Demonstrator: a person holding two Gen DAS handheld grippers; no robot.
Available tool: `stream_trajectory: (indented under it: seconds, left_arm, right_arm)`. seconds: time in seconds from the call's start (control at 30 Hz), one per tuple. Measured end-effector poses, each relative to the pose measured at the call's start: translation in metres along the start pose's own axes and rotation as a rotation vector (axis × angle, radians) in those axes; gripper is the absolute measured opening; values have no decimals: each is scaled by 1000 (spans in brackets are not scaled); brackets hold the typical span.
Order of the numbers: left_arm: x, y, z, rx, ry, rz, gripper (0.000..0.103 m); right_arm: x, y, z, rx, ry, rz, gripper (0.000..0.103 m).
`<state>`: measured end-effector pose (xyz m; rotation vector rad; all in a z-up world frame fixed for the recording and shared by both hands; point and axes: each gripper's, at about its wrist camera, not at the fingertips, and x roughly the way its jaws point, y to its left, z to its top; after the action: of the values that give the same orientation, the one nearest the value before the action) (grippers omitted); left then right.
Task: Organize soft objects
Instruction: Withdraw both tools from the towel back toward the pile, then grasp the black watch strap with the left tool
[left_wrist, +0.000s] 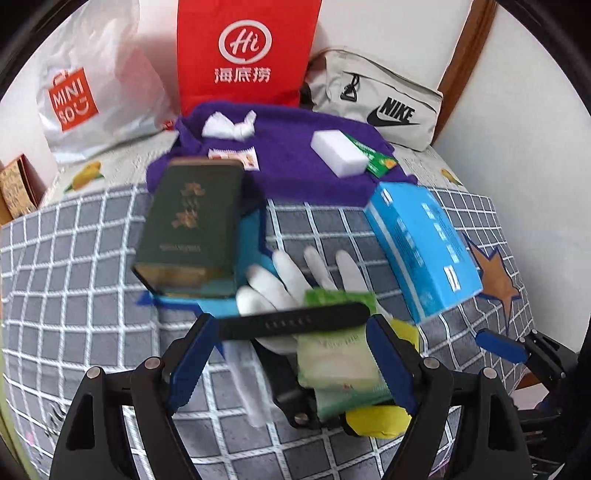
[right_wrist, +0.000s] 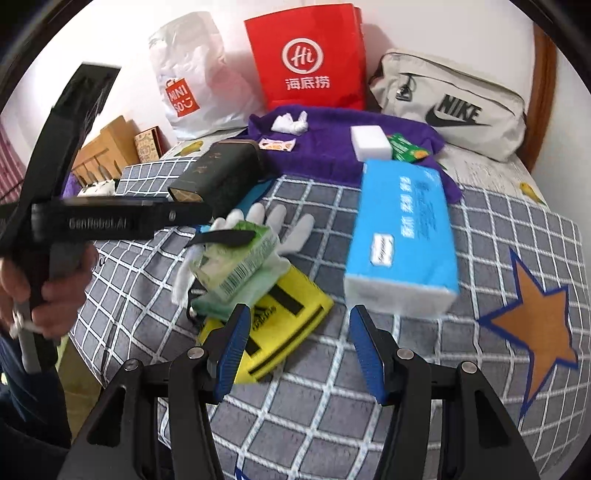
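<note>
Grippers over checked blanket (right_wrist: 332, 424). Left gripper (left_wrist: 291, 350) jaws wide apart, around pile without pressing: black strap (left_wrist: 295, 321), green tissue packs (left_wrist: 340, 362), yellow pouch (right_wrist: 288, 314), white glove (left_wrist: 291, 273). Right gripper (right_wrist: 295, 347) jaws apart, empty, at yellow pouch edge. Blue tissue pack (right_wrist: 399, 229) just right of pile. Green box (left_wrist: 192, 221) left of it. Farther: purple towel (left_wrist: 295, 162) carrying white sponge (left_wrist: 340, 151). Far edge: red bag (left_wrist: 243, 51), Nike pouch (left_wrist: 380, 99).
</note>
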<state>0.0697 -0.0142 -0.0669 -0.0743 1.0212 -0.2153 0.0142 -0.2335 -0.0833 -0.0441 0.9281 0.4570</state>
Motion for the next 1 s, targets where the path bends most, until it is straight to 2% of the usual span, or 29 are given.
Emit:
stream_trajectory:
  seconds: [0.07,0.17,0.3,0.43,0.6,0.73,0.83,0.9,1.0]
  left_arm:
    - [3,3,-4,-4,-1,6,82]
    - [7,14,-9,3,-25,55,82]
    - [14,26,-17,95,-38,165,82]
    - [24,32,-18,119,-32,138,82]
    - [39,16,-18,225,-41,149,82]
    - [44,11,-16,267,-65,156,81]
    - [45,6,-14,311,-78,139,64]
    - [45,4,-14,328,-79,123,42]
    - [44,5,-14,330,-77,98,24]
  right_arm:
    - [-4,-3,-7,13,-1,-8,56]
    - [-8,-8,-16,29,2,-13,56]
    - [-13,-12,-25,36,1,-17,56]
    - [-11,-19,-24,57,0,-13,56]
    - [-2,-18,-21,52,22,-19,56]
    - [4,-17,-18,49,32,-22,56]
    - [10,-17,-17,53,47,-27,56]
    - [13,-17,-16,54,55,-30,56]
    - [17,-15,-15,52,63,-31,56]
